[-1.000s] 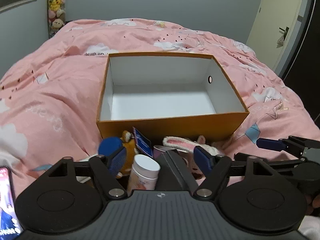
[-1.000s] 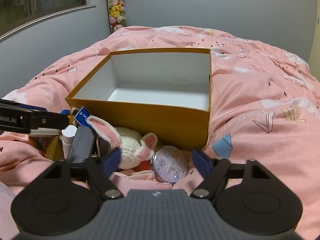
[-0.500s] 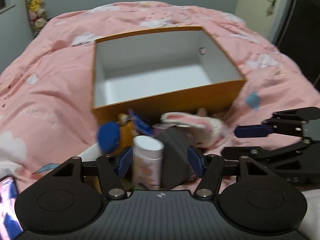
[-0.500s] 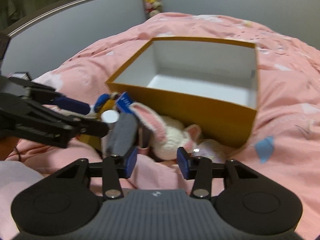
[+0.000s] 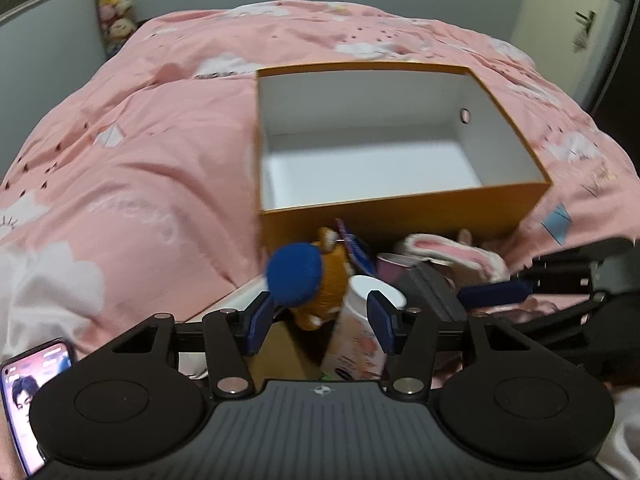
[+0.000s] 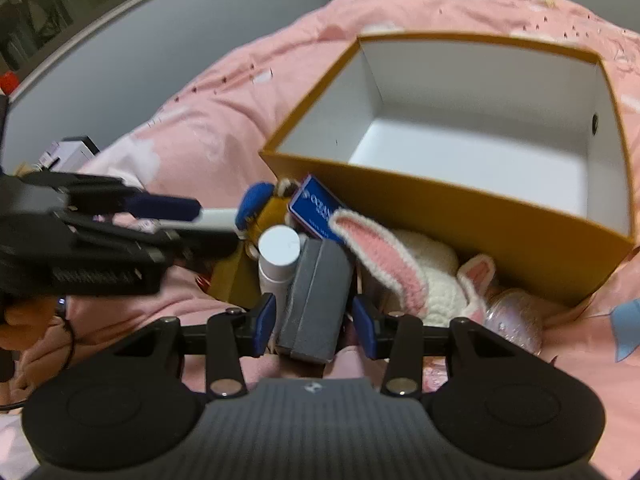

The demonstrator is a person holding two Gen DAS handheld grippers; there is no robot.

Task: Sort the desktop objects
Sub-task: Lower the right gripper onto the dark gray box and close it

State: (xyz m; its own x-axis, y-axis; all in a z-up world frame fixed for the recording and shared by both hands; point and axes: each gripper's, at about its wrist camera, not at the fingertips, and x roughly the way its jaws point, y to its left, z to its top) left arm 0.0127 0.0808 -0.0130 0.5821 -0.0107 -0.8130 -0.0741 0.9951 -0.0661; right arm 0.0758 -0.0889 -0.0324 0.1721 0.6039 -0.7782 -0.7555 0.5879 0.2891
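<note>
An orange box [image 5: 400, 216] with a white, empty inside sits on the pink bed; it also shows in the right wrist view [image 6: 480, 216]. A heap of small objects lies against its near wall. My left gripper [image 5: 320, 322] is open around an orange plush toy with a blue cap [image 5: 316, 280], with a white-capped bottle [image 5: 360, 328] beside it. My right gripper [image 6: 314, 322] is open around a grey case [image 6: 316, 300], pads close to its sides. A white-and-pink knitted bunny [image 6: 404, 264], a blue card box [image 6: 316, 208] and a glittery round tin [image 6: 516, 316] lie nearby.
A phone with a lit screen [image 5: 28, 396] lies at the lower left. A pink cup [image 5: 392, 266] stands behind the bottle. The pink duvet [image 5: 140, 168] slopes away on all sides. A window sill and grey wall [image 6: 120, 60] are to the left.
Both grippers have moved down and in toward the heap and narrowed. The left shifted from the bottle to the plush toy; the right came around the grey case.
</note>
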